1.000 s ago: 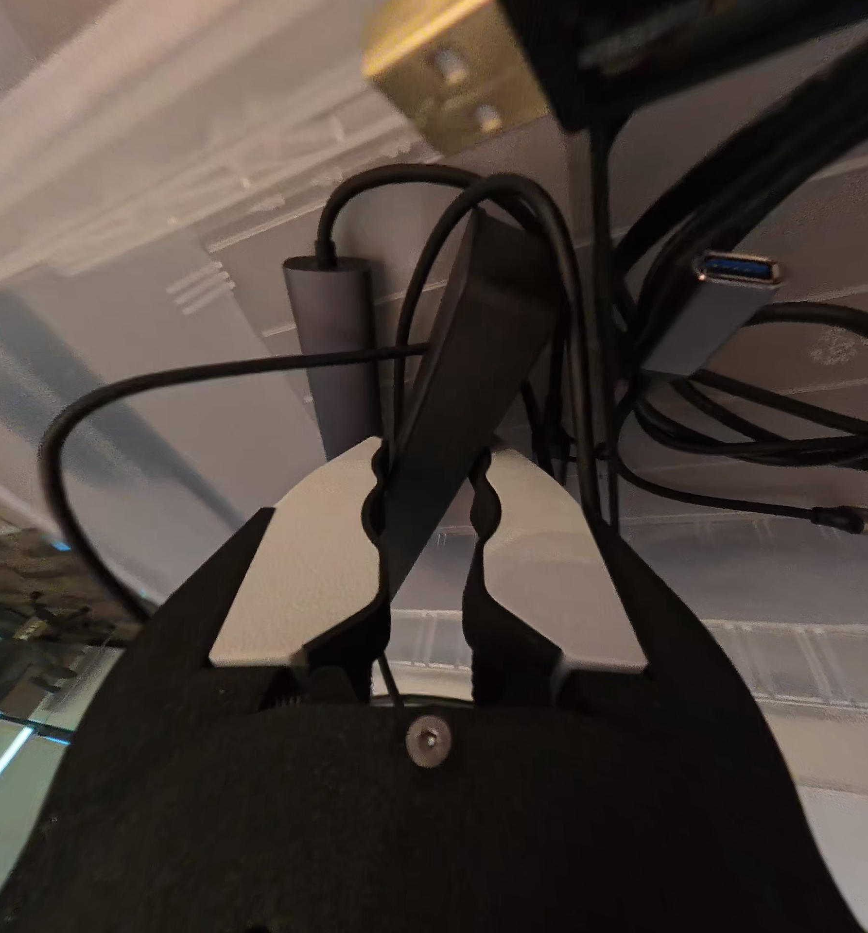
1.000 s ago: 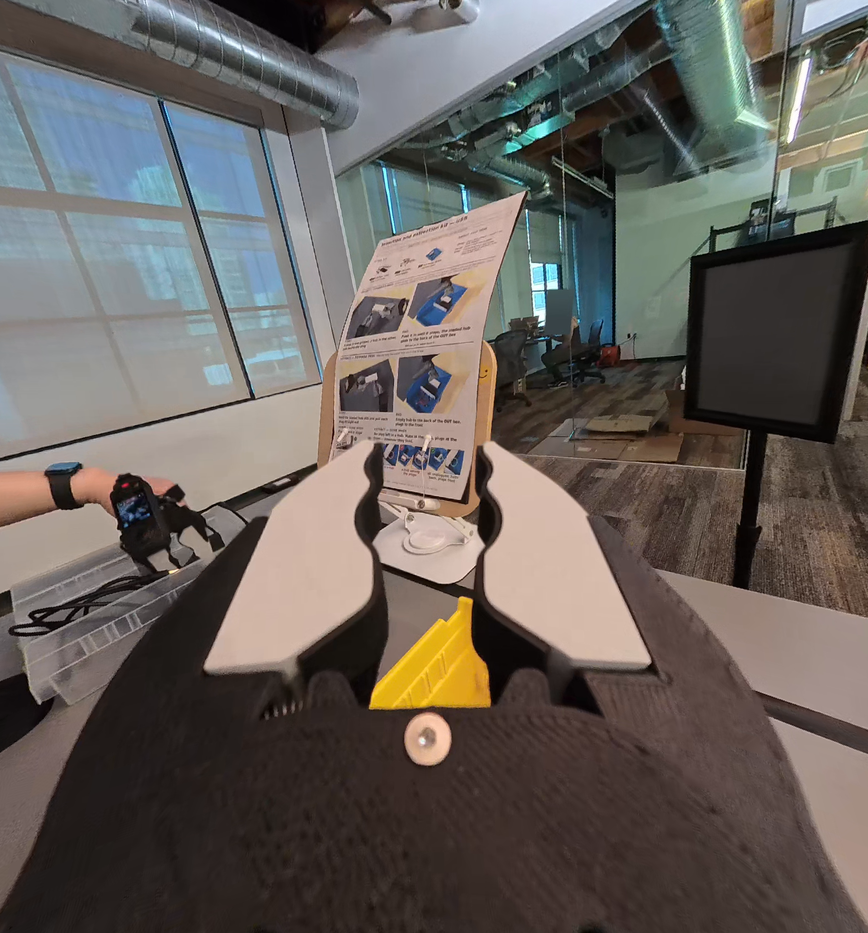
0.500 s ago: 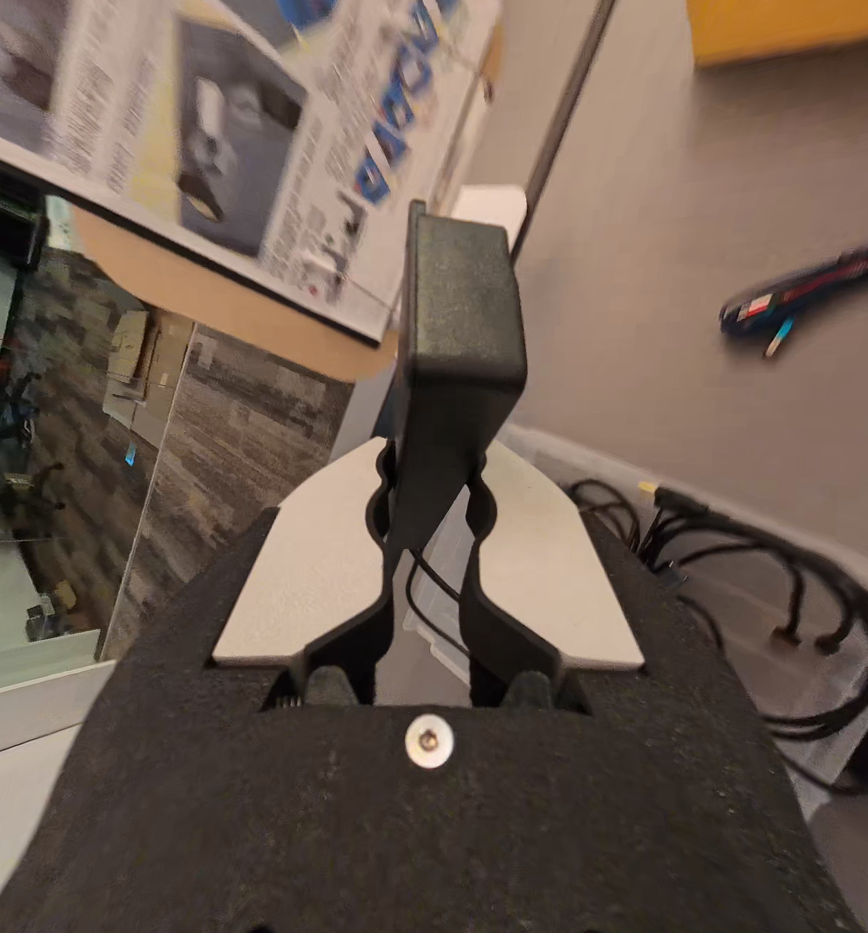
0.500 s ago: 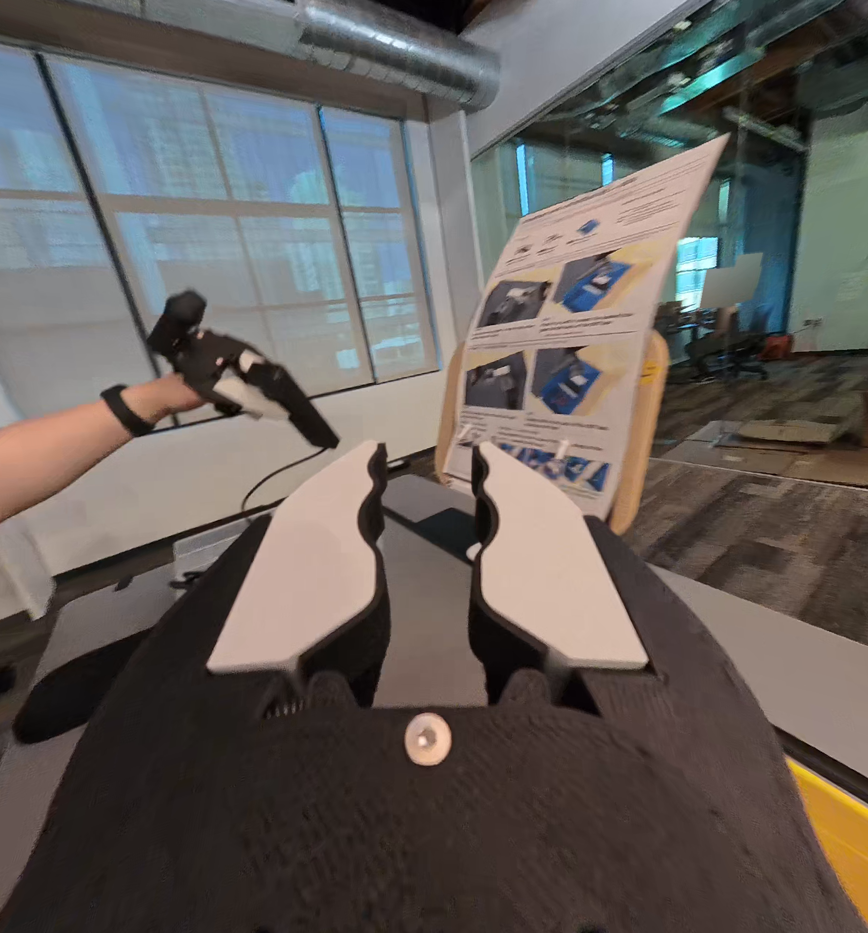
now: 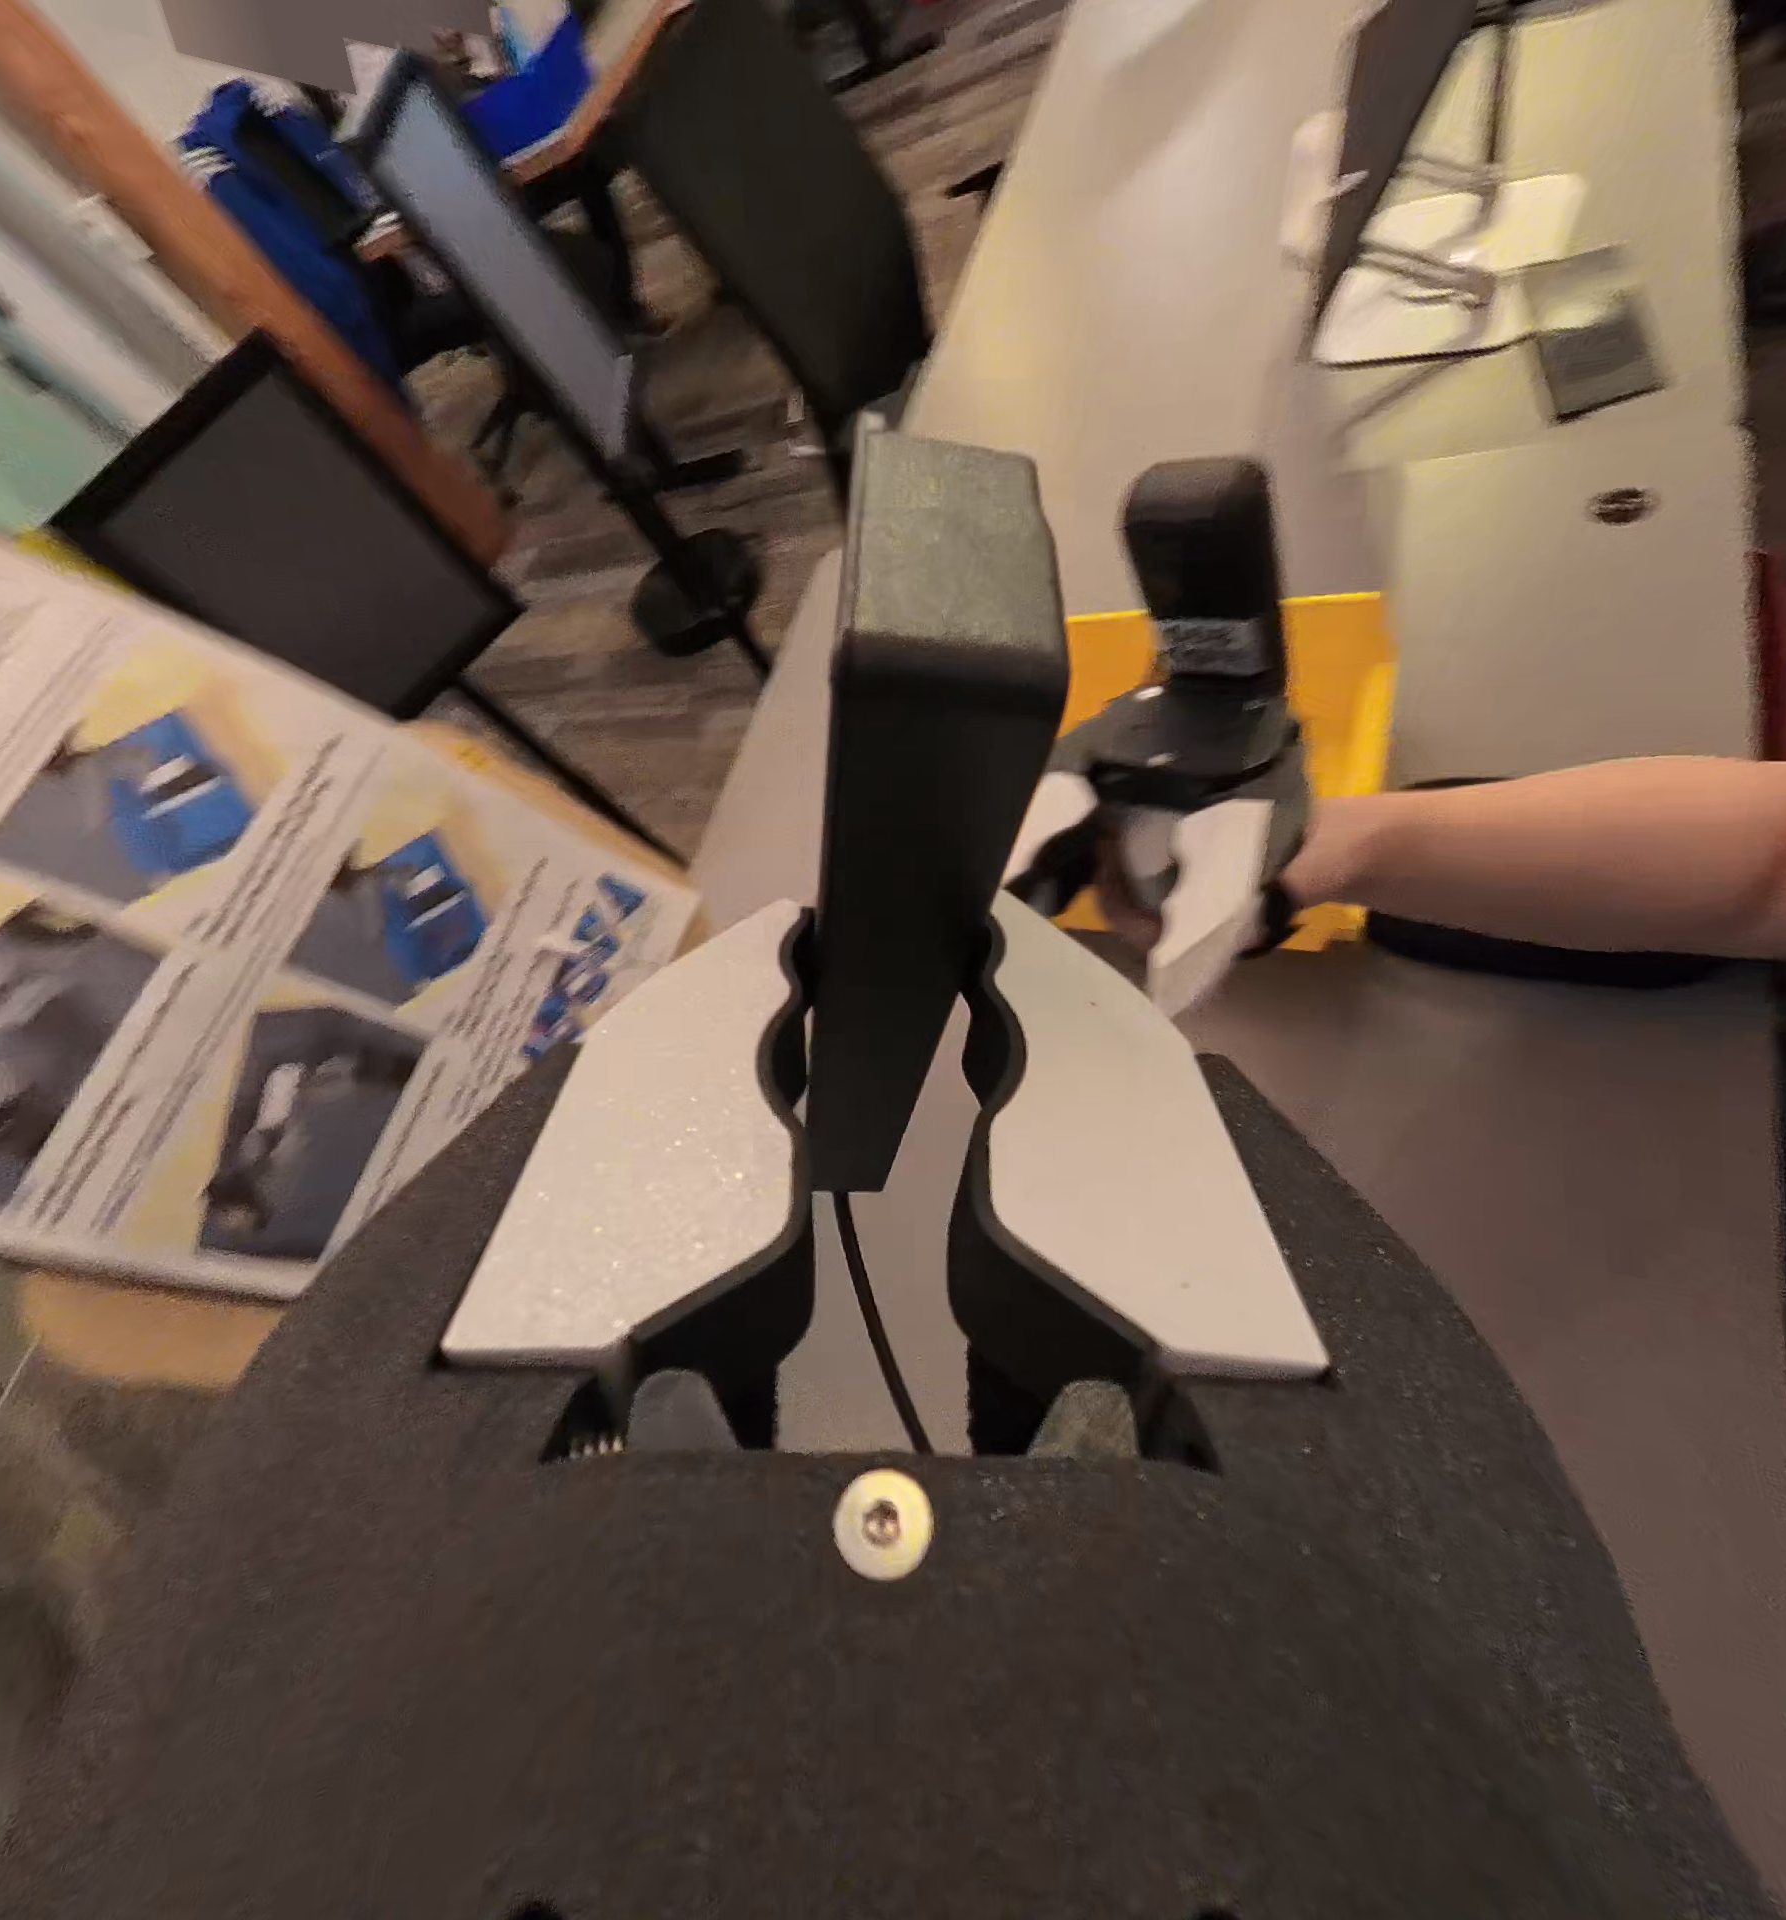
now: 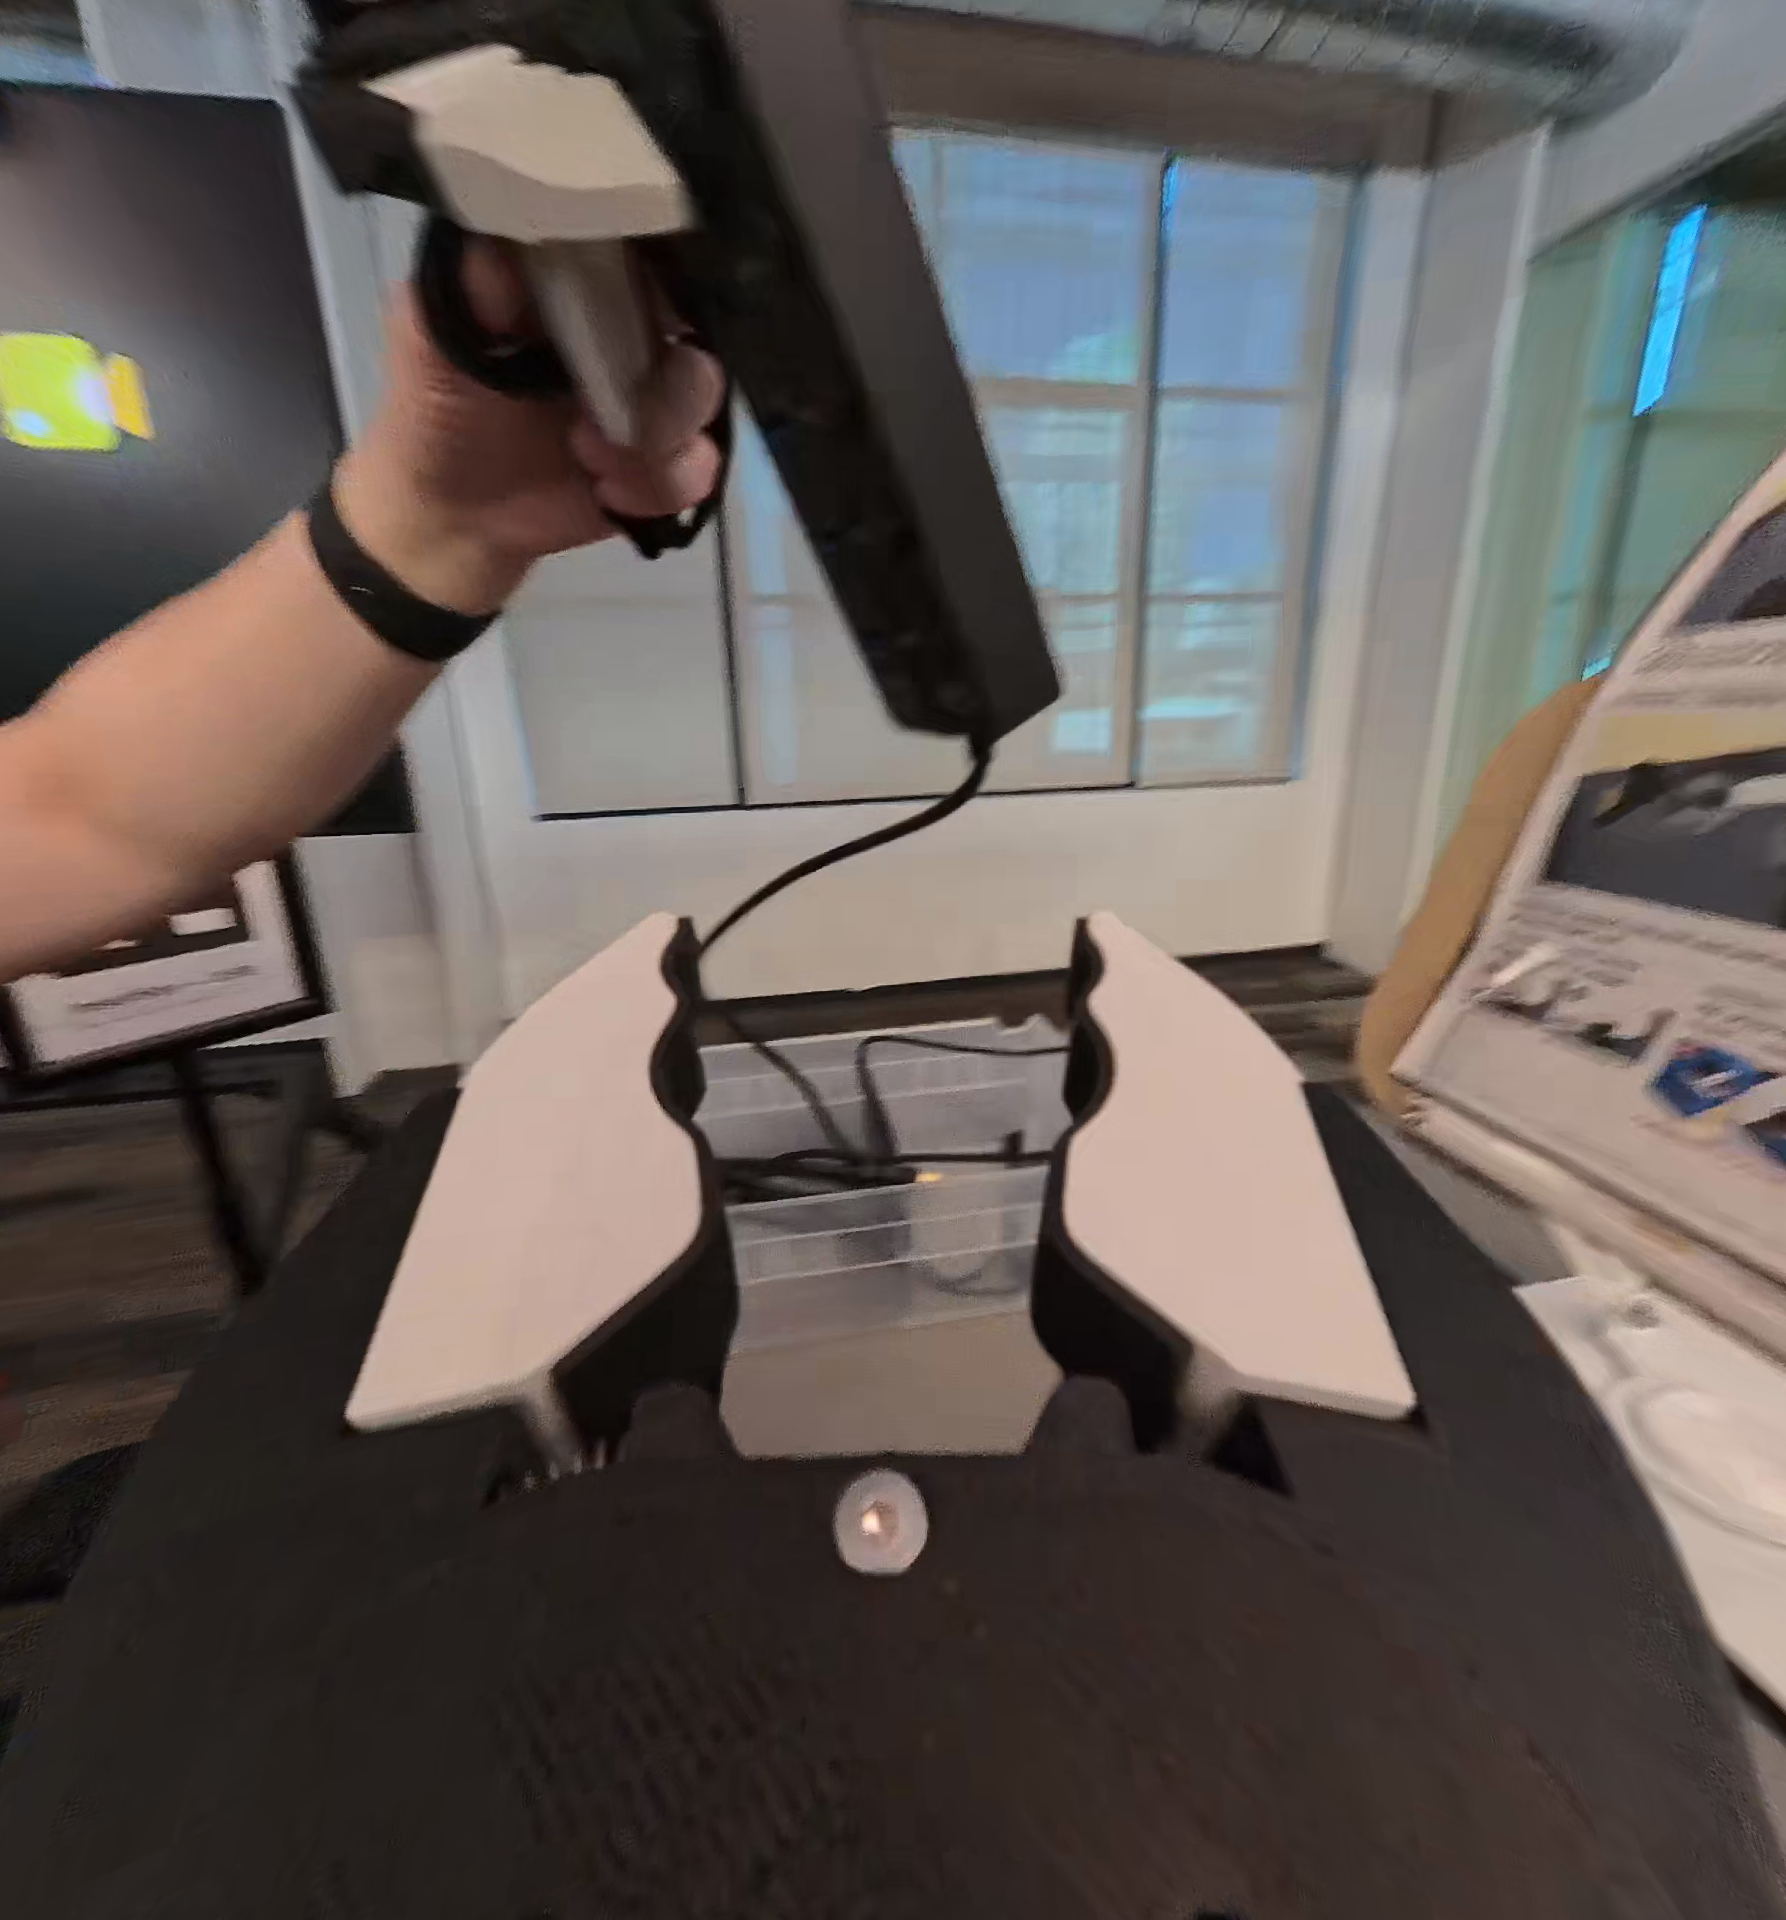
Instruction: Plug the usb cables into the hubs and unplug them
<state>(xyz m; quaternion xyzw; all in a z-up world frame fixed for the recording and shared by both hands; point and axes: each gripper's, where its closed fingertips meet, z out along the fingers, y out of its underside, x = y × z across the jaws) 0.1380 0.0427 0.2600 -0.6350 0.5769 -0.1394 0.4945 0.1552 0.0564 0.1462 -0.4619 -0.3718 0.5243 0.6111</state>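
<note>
The left gripper has its jaws clamped on the black hub, held in the air, its cable trailing to the bin. The right gripper is empty, jaws apart. Best keep the hub steady and bring a plug squarely to a port.

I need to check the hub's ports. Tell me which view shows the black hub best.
The right wrist view: the black hub hangs side-on, full length, cable trailing, though blurred. The left wrist view shows only its end and top face, clamped in the left tongs.
</note>
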